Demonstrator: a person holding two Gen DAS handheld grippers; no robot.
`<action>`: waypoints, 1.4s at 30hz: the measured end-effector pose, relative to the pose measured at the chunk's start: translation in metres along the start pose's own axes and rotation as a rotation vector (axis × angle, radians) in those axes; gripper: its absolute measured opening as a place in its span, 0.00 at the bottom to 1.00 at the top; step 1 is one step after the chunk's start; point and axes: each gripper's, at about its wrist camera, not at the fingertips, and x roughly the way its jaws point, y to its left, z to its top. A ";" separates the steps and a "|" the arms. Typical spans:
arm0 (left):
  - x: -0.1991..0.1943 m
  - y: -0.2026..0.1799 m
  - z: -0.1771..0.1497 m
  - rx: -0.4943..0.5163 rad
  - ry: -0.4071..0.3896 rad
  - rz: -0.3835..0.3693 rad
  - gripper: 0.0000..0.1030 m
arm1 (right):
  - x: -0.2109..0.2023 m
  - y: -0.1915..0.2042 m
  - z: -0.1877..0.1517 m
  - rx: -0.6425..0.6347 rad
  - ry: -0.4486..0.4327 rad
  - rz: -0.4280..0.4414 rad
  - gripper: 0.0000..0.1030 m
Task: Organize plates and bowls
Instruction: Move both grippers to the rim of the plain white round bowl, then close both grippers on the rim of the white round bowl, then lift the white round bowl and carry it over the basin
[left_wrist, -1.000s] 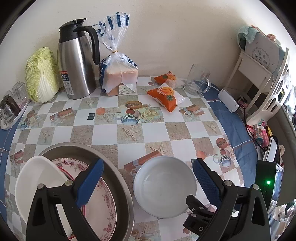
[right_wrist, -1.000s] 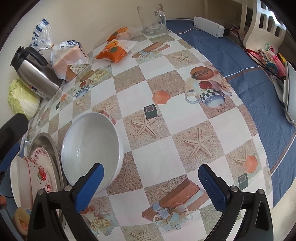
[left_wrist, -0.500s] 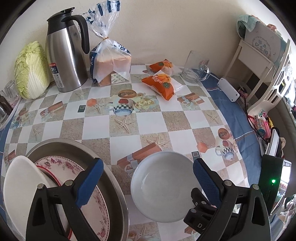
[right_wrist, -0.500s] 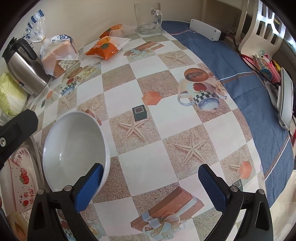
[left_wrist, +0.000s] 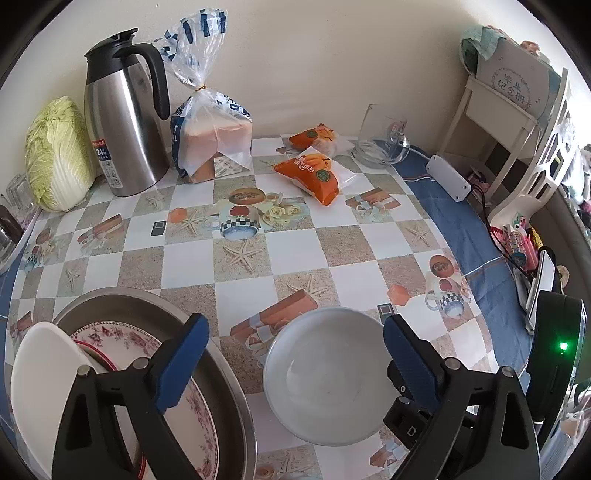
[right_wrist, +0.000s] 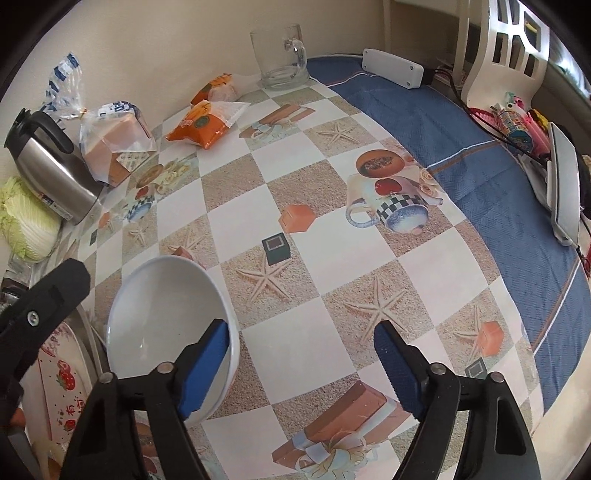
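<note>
White bowl (left_wrist: 327, 376): upright on the bench (left_wrist: 306, 254), near its front edge, just beside a steel basin (left_wrist: 229, 376) that holds a floral plate (left_wrist: 192, 410) and a white plate (left_wrist: 40, 384). Left gripper (left_wrist: 291, 358): fingers spread wide, gripping nothing. Right gripper (right_wrist: 301, 354): fingers apart, left fingertip (right_wrist: 207, 363) over the bowl's rim; contact unclear. Far edge: steel carafe (left_wrist: 123, 129), bagged bread (left_wrist: 210, 144), napa cabbage (left_wrist: 57, 155).

Bowl (left_wrist: 327, 376) on table (left_wrist: 303, 254), right of basin (left_wrist: 236, 398) holding plates (left_wrist: 192, 406). Behind: cabbage (left_wrist: 57, 155), kettle (left_wrist: 123, 129), bread (left_wrist: 210, 144), snacks (left_wrist: 310, 173), mug (left_wrist: 382, 136).
</note>
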 end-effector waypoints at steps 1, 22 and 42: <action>0.001 -0.001 0.000 0.004 0.002 -0.004 0.80 | 0.000 0.002 0.000 -0.004 -0.002 0.010 0.64; 0.061 0.005 -0.027 -0.026 0.167 -0.048 0.24 | 0.008 0.003 -0.004 0.002 0.013 0.045 0.28; 0.046 0.013 -0.021 -0.045 0.115 -0.032 0.11 | 0.006 0.012 -0.005 -0.006 0.038 0.123 0.09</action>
